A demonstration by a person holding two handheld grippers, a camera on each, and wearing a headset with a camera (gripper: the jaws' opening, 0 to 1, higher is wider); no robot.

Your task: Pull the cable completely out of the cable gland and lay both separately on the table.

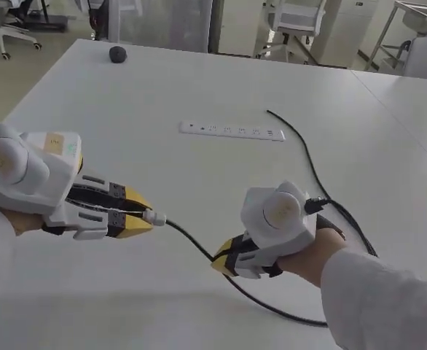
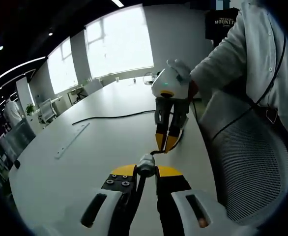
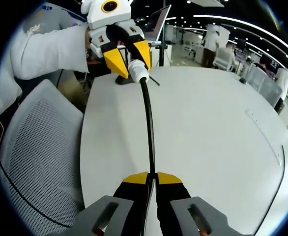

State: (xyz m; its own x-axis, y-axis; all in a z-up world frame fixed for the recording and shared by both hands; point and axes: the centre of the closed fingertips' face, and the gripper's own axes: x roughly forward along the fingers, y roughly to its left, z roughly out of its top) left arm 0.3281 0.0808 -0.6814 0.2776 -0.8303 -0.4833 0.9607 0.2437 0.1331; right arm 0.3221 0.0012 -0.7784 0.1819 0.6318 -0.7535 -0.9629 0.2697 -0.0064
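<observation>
Over the table, left gripper clenches the gland, right gripper the cable

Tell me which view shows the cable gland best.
Right gripper view: the cable gland shows side-on, held by the left gripper, black cable leaving it. Left gripper view shows it end-on; head view shows it small.

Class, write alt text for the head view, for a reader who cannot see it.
Two handheld grippers hold a black cable over a white table: the left gripper clamps the white cable gland, and the right gripper clamps the cable a short way along. A white power strip lies farther back.
</observation>
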